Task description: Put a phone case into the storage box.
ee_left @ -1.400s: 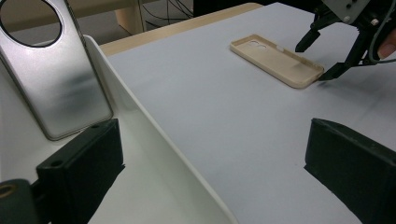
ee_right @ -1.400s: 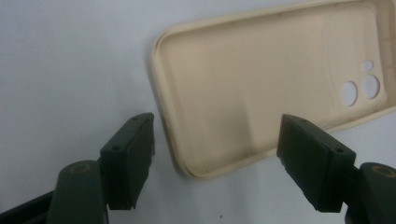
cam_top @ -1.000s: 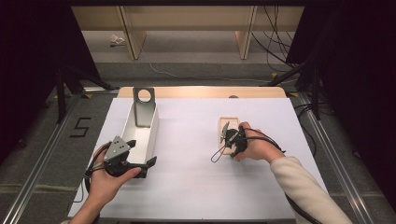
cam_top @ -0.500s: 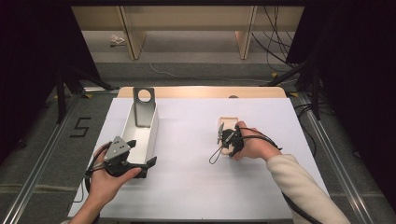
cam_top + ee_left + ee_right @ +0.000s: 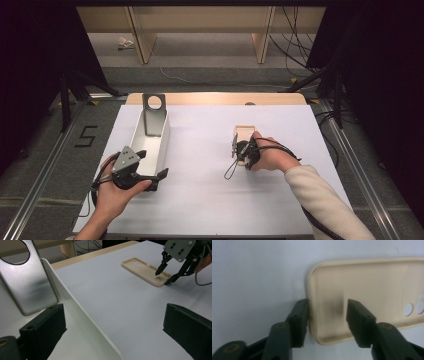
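A beige phone case (image 5: 243, 134) (image 5: 143, 270) (image 5: 362, 285) lies inside-up on the white table sheet. My right gripper (image 5: 235, 150) (image 5: 165, 277) (image 5: 327, 315) points down at its near end. One jaw rests against the outside of the end wall and the other stands inside the case, clear of the wall. Its jaws have just been closing with the end wall between them, and no grip shows. My left gripper (image 5: 151, 164) (image 5: 115, 325) is open and straddles the right wall of a white tray (image 5: 161, 145) (image 5: 82, 315), touching nothing.
A grey metal plate with a round hole (image 5: 152, 117) (image 5: 32, 290) leans upright at the tray's far end. A bare wooden strip (image 5: 215, 98) runs along the sheet's far edge. Dark cables and stands line both sides of the table.
The right gripper's jaws have narrowed around the near end of the phone case. The left hand and the tray have stayed where they were.
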`<state>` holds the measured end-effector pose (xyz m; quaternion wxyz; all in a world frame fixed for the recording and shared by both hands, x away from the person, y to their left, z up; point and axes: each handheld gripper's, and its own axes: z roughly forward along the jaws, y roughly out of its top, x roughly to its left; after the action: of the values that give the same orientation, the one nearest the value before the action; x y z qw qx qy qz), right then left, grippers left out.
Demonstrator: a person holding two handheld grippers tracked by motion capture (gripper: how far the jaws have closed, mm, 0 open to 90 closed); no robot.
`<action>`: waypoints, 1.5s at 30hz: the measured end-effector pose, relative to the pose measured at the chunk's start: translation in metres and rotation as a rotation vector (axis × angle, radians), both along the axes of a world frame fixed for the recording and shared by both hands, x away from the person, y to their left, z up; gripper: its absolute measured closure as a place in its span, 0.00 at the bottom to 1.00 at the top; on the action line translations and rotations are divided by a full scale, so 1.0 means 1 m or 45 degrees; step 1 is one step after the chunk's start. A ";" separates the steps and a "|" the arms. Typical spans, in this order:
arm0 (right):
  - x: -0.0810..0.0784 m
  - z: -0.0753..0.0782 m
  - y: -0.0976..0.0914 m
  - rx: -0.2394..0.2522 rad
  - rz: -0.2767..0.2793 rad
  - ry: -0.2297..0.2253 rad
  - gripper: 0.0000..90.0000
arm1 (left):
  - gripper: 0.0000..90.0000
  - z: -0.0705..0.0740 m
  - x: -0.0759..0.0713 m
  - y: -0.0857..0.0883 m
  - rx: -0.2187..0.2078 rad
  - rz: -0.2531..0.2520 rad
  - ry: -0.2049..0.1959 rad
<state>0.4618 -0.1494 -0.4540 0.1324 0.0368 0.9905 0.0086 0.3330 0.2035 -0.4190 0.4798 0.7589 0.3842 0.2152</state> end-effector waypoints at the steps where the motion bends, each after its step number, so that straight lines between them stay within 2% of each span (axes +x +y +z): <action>1: -0.001 0.000 0.000 -0.005 0.002 0.010 0.66 | 0.04 0.000 0.000 0.000 0.000 -0.001 -0.001; 4: -0.003 0.001 0.002 -0.028 0.011 0.020 0.73 | 0.04 0.000 0.000 0.000 0.001 -0.001 0.000; 11: -0.006 -0.001 0.002 -0.016 0.029 0.050 0.86 | 0.04 0.000 0.000 0.000 0.003 0.000 -0.001; 19: -0.009 -0.001 0.004 -0.037 0.032 0.039 0.93 | 0.04 0.000 0.000 -0.001 0.002 -0.004 -0.001; 25: -0.010 -0.001 0.006 -0.054 0.024 0.032 0.94 | 0.04 0.000 0.000 -0.001 0.002 -0.006 -0.001; 32: -0.012 -0.001 0.004 -0.043 0.038 0.021 0.95 | 0.04 0.000 0.000 -0.001 0.002 -0.007 -0.001; 35: -0.011 -0.002 0.002 -0.024 0.056 0.019 0.96 | 0.04 0.000 0.000 -0.001 -0.001 -0.007 -0.002; 45: -0.013 0.000 -0.005 0.052 0.018 0.014 0.97 | 0.04 0.000 0.000 -0.001 -0.002 -0.006 -0.004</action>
<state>0.4484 -0.1546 -0.4543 0.1263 0.0326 0.9910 0.0293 0.3327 0.2020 -0.4191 0.4814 0.7592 0.3817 0.2150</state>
